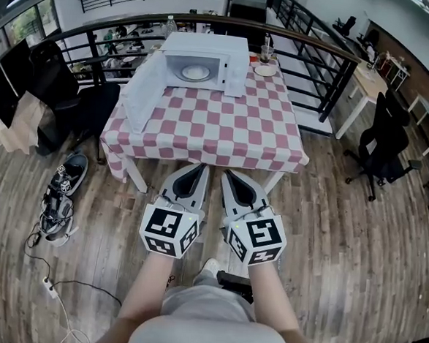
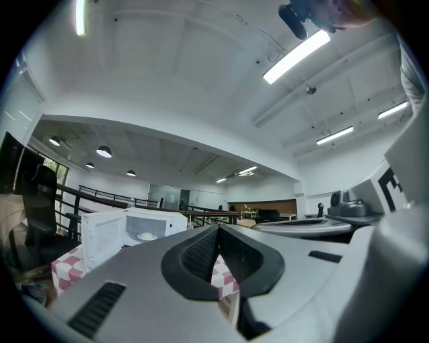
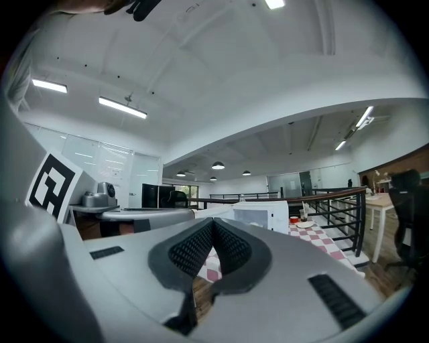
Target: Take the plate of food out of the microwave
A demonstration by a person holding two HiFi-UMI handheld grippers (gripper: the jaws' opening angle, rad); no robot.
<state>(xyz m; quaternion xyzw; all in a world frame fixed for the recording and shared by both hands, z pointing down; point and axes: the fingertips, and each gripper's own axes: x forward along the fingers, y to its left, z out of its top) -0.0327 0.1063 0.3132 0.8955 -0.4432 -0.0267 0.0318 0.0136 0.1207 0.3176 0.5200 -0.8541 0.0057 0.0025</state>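
A white microwave (image 1: pixel 207 62) stands at the far side of a table with a red and white checked cloth (image 1: pixel 210 123). Its door (image 1: pixel 142 90) hangs open to the left, and a white plate of food (image 1: pixel 195 73) lies inside. The left gripper view also shows the microwave (image 2: pixel 134 231) and the plate (image 2: pixel 146 236). My left gripper (image 1: pixel 199 167) and right gripper (image 1: pixel 227 174) are side by side in front of the table's near edge, both shut and holding nothing. Each points level toward the table, well short of the microwave.
A cup and a small saucer (image 1: pixel 265 69) sit at the table's far right corner. A black railing (image 1: pixel 317 61) runs behind the table. A black office chair (image 1: pixel 383 146) stands to the right, shoes (image 1: pixel 65 186) and a cable lie on the wooden floor at left.
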